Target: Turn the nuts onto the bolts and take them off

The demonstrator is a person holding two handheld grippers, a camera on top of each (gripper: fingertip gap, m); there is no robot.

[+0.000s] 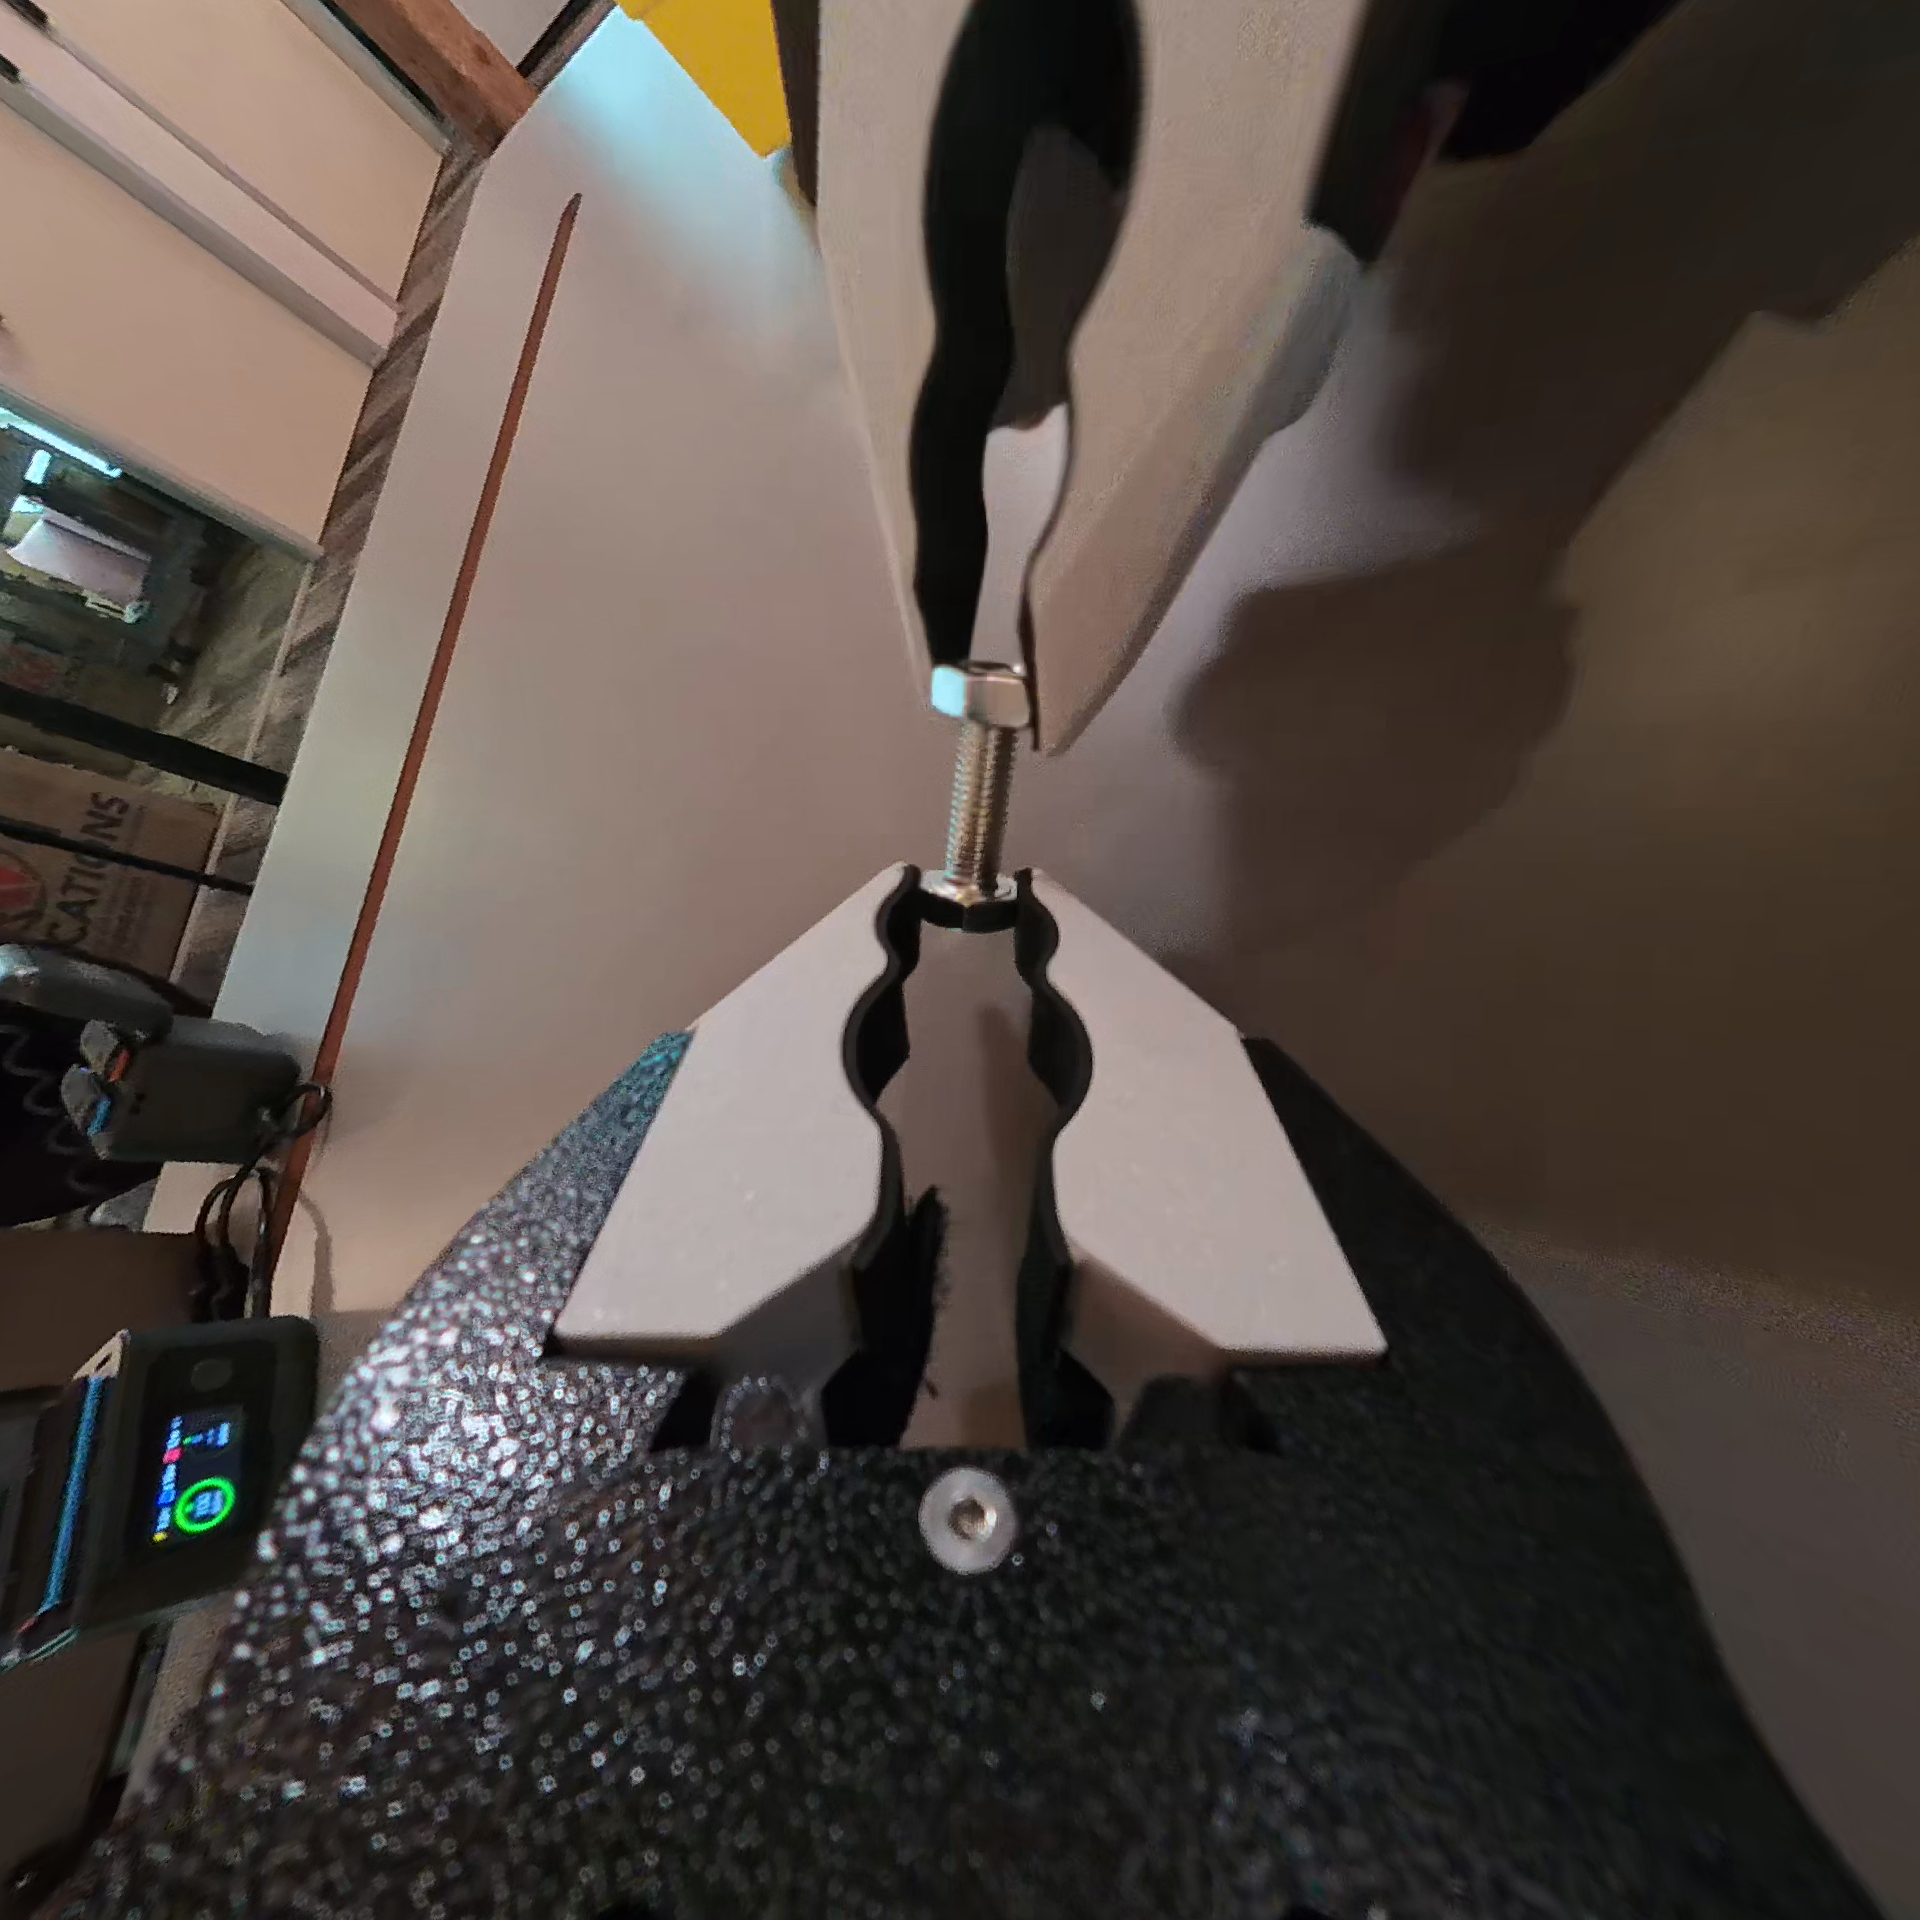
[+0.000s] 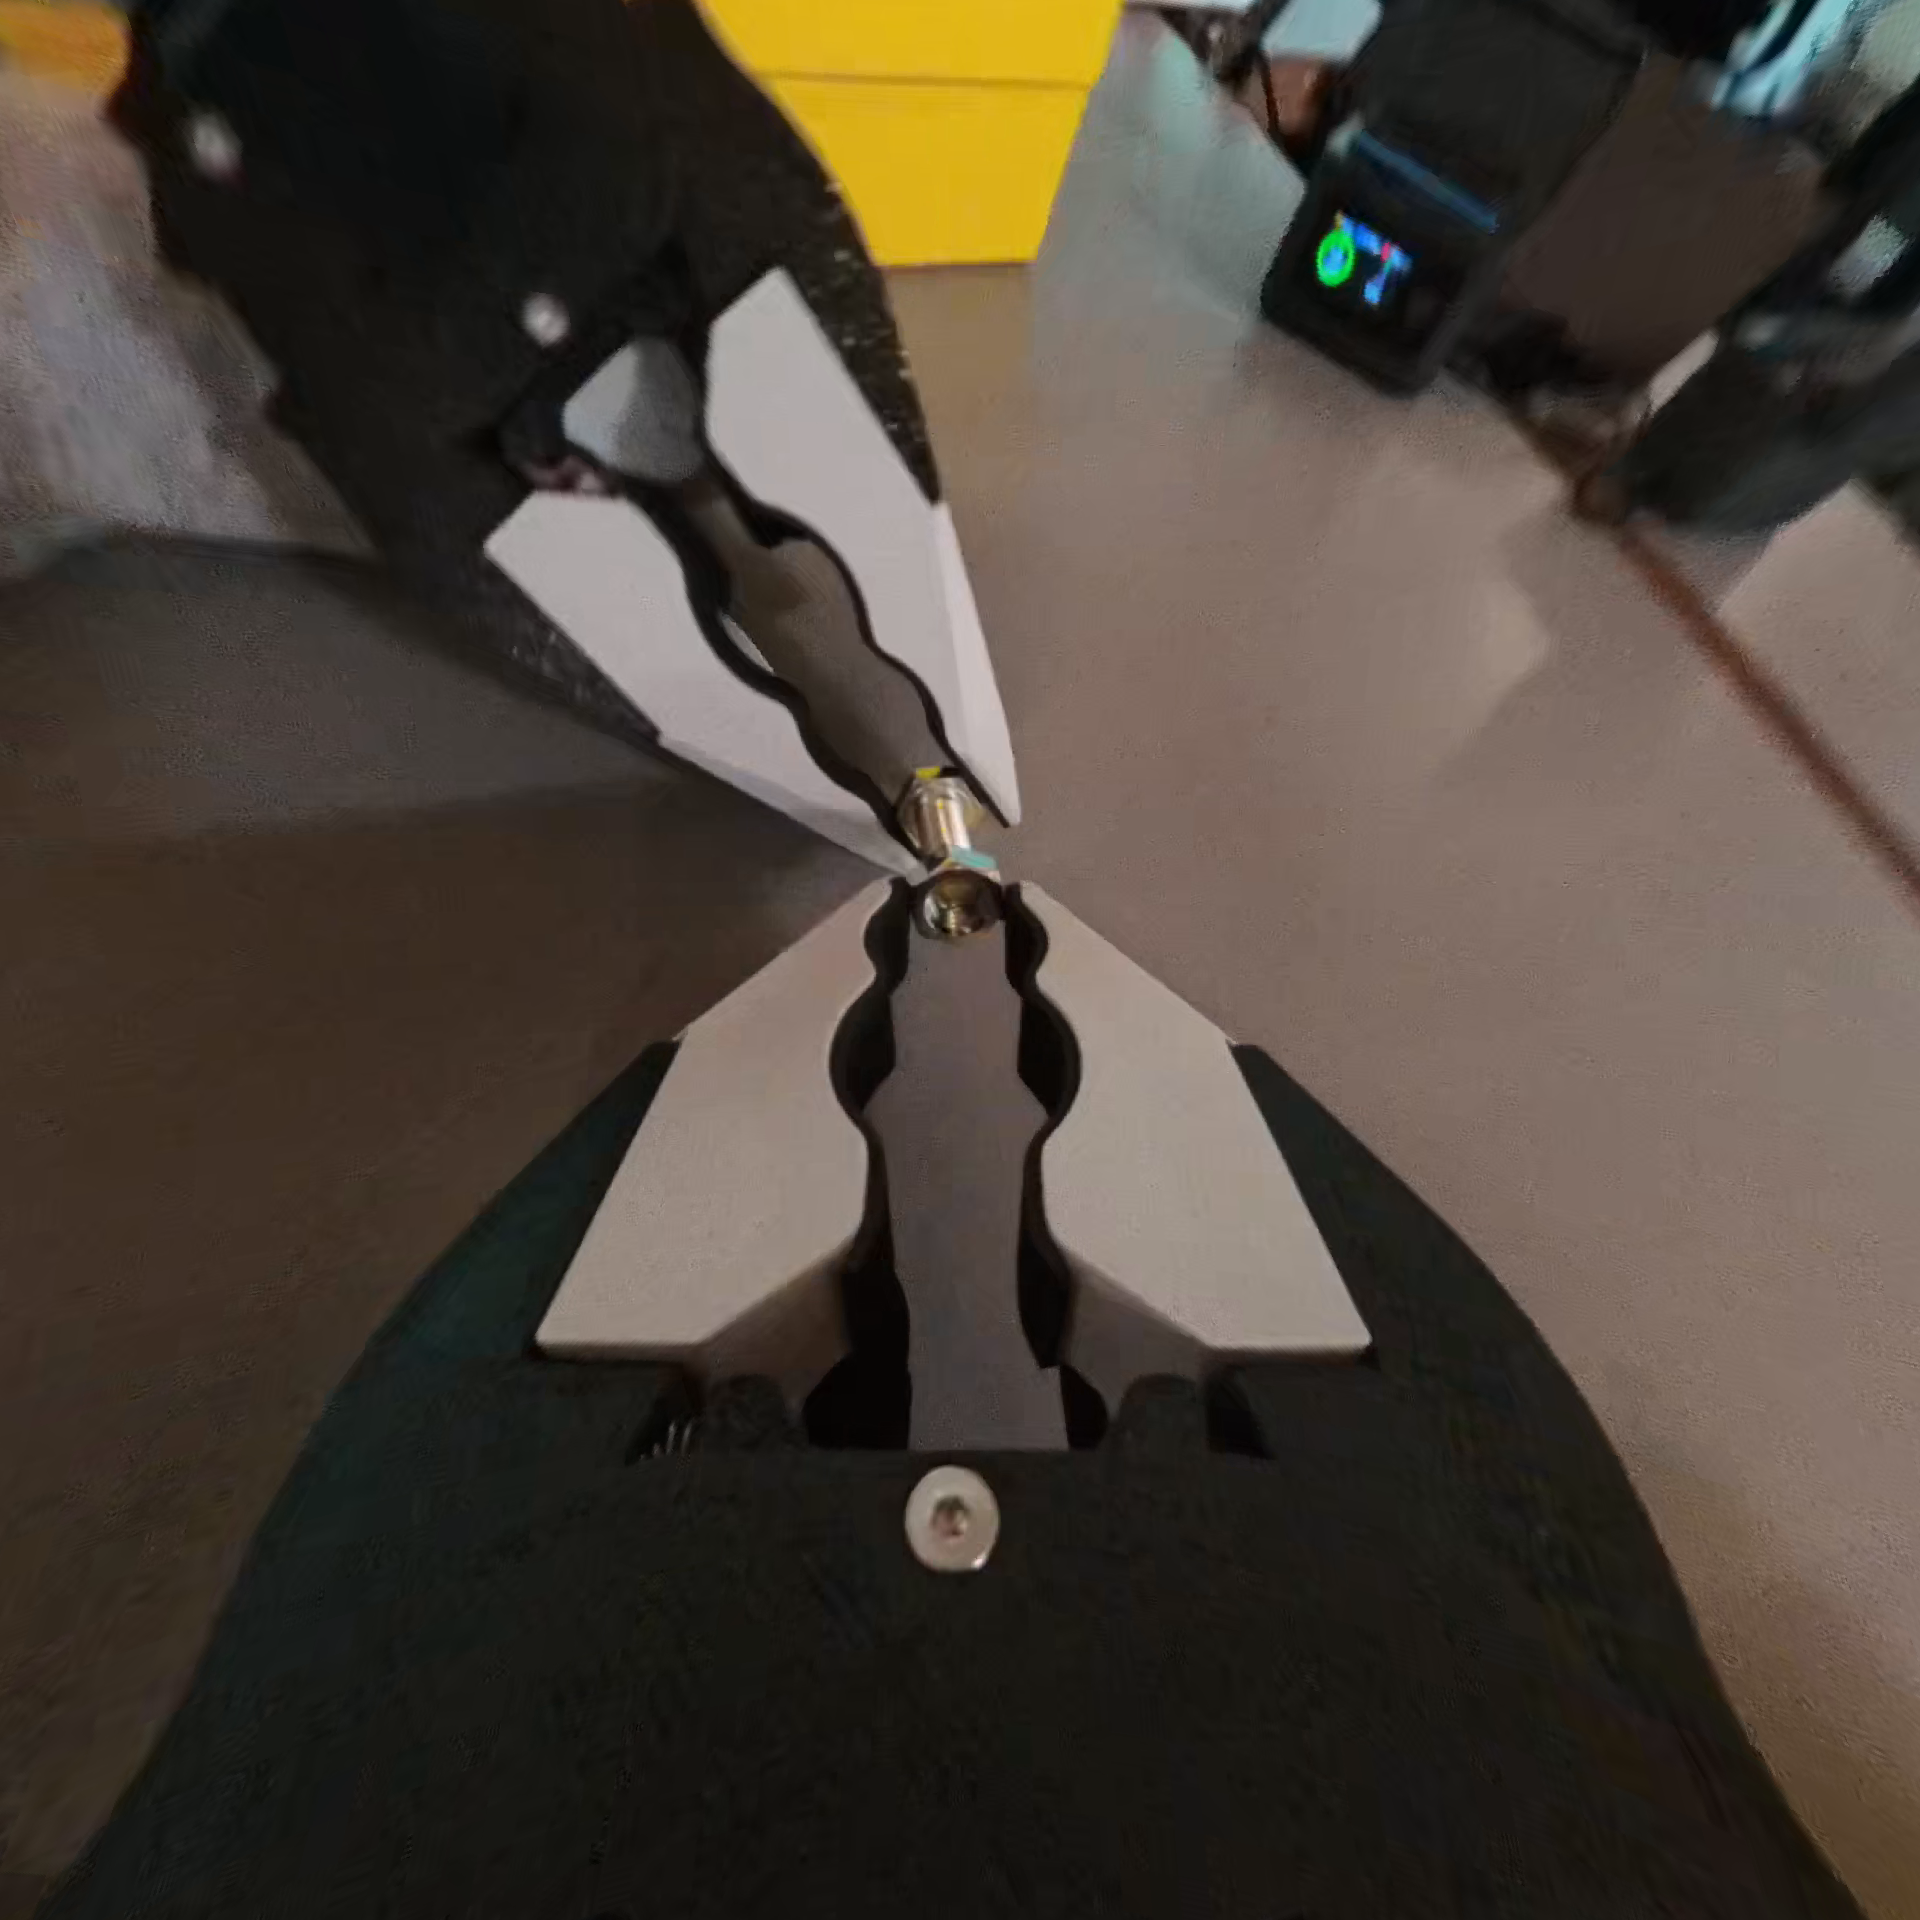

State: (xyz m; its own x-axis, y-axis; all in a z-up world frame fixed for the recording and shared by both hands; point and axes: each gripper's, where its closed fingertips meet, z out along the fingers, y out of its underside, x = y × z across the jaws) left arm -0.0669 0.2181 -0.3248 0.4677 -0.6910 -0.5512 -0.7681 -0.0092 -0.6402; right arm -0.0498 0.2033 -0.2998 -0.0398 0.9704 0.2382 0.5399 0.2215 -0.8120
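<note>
A silver bolt (image 1: 975, 810) is held between my two grippers above the table. My left gripper (image 1: 968, 902) is shut on the bolt's hex head (image 1: 964, 906), with the threaded shaft pointing away from it. My right gripper (image 1: 987, 694) comes in from above in the left wrist view and is shut on a silver hex nut (image 1: 981, 696) at the far end of the shaft. In the right wrist view my right gripper (image 2: 956, 906) grips the nut (image 2: 954, 914) end-on. The left gripper (image 2: 935, 810) reaches in from the upper left and holds the bolt (image 2: 935, 826).
A grey table top (image 2: 1351, 831) lies below. A yellow box (image 2: 935, 135) stands at its far side. A small black device with a lit screen (image 2: 1371, 270) sits at the right; it also shows in the left wrist view (image 1: 177, 1486). A cardboard box (image 1: 94, 862) stands beyond the table edge.
</note>
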